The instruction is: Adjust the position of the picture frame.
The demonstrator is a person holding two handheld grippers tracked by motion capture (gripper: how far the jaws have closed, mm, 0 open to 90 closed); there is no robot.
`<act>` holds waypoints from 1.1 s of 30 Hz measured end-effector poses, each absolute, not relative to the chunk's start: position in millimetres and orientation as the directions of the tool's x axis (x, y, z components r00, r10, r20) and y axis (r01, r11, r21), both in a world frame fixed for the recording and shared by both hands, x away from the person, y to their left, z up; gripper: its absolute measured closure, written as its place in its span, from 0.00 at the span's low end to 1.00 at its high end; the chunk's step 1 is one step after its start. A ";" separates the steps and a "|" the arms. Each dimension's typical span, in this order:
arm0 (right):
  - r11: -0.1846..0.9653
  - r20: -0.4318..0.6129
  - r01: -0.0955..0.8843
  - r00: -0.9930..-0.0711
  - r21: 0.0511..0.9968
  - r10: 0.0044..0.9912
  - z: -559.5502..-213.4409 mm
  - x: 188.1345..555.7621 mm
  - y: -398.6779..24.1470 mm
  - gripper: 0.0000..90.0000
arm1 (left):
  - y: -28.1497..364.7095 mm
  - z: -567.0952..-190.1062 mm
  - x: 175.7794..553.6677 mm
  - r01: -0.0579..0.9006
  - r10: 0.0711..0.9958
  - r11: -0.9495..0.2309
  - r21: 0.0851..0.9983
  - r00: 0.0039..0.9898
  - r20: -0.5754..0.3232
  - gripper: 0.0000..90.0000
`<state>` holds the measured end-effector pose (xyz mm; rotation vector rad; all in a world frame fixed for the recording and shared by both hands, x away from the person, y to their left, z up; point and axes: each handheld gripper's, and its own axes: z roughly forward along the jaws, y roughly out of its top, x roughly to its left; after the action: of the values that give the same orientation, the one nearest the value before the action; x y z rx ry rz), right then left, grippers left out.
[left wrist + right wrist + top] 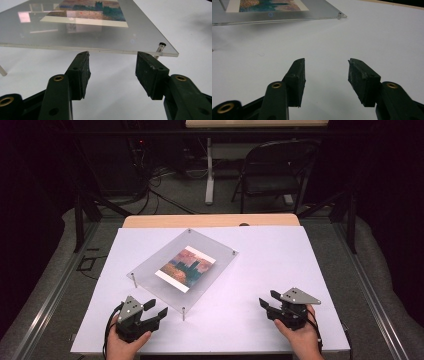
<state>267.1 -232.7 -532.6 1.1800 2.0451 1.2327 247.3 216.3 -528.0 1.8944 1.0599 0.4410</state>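
The clear acrylic frame [186, 270] stands on short metal posts mid-table, slightly left, a printed picture [185, 268] sandwiched inside. I judge it stiff, light, slick-faced and easy to scratch, best taken by its near edge. My left gripper [113, 65] gapes empty just before that edge; my right gripper [326, 72] gapes empty, well apart. The near corner post [160, 49] is half hidden.

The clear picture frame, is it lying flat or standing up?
Lying flat: the clear picture frame rests level on short metal posts above the table.
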 end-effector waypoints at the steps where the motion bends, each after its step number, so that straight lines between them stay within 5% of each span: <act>1: 0.234 0.026 0.425 -0.522 0.874 0.852 -532.4 266.8 -231.6 0.52 | 216.9 -528.3 247.7 0.498 0.812 -0.228 0.837 0.571 -0.119 0.50; 25: 0.284 0.077 0.425 -0.657 0.859 0.750 -531.0 257.9 -183.6 0.76 | 218.2 -525.7 246.0 0.504 0.798 -0.241 0.829 0.590 -0.126 0.56; 33: 0.284 0.145 0.453 -0.706 0.845 0.693 -536.9 267.6 -153.6 0.72 | 218.6 -524.8 246.8 0.497 0.797 -0.232 0.836 0.590 -0.129 0.54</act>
<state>267.6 -153.6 -536.9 1.0539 2.3045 1.3874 246.8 218.6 -524.8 1.8936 1.0407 0.4089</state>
